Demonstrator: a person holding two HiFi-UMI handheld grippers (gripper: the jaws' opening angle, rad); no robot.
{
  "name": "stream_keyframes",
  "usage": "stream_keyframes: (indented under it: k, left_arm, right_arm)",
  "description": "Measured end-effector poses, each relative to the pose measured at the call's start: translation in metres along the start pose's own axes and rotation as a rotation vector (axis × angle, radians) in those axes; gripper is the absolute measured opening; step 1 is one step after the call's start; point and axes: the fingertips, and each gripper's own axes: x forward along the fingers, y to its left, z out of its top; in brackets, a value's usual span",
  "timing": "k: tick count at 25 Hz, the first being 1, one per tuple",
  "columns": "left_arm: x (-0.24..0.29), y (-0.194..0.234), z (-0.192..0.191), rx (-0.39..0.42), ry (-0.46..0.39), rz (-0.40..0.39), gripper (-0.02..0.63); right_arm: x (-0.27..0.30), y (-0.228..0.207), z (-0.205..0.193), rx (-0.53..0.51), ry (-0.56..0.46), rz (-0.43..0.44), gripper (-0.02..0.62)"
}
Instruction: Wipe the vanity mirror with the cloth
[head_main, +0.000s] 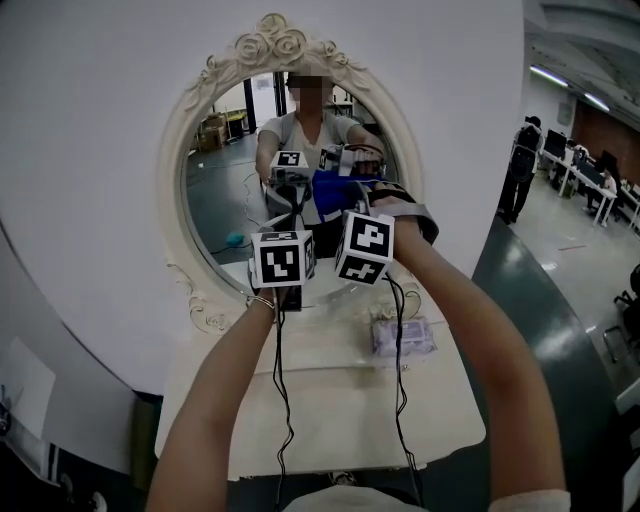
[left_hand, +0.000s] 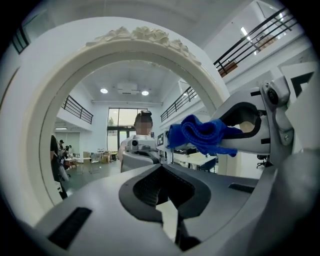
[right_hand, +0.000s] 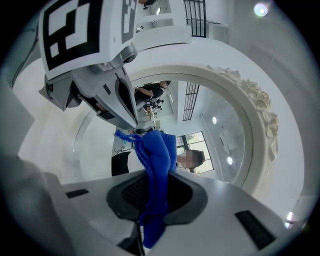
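Observation:
The oval vanity mirror (head_main: 225, 195) in a white carved frame (head_main: 285, 45) stands upright on a white table. My right gripper (right_hand: 150, 197) is shut on a blue cloth (right_hand: 156, 160), whose bunched end sticks out past the jaws close to the glass (right_hand: 215, 130). In the head view the cloth (head_main: 345, 187) shows just above the right marker cube (head_main: 365, 247). My left gripper (left_hand: 161, 186) hangs beside it on the left, shut with nothing in it, facing the glass (left_hand: 95, 150). From there the cloth (left_hand: 202, 135) appears at the right.
A clear packet of wipes (head_main: 403, 335) lies on the vanity table (head_main: 330, 410) below the mirror. Black cables (head_main: 283, 400) hang from both grippers over the tabletop. A white wall curves behind. People and desks (head_main: 522, 165) are far off at the right.

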Motion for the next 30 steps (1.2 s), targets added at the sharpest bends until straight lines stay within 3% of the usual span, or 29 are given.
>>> stream_keyframes:
  k: [14, 21, 30]
  left_arm:
    - [0.003, -0.009, -0.102, -0.01, 0.146, -0.02, 0.005]
    - [-0.001, -0.006, -0.158, -0.053, 0.218, -0.015, 0.005]
    - [-0.014, -0.004, -0.238, -0.121, 0.317, -0.009, 0.005]
  right_arm:
    - [0.017, 0.105, -0.014, 0.105, 0.012, 0.157, 0.066]
    - [0.026, 0.168, -0.014, 0.199, 0.023, 0.257, 0.066]
    - [0.038, 0.259, 0.003, 0.24, 0.035, 0.403, 0.066]
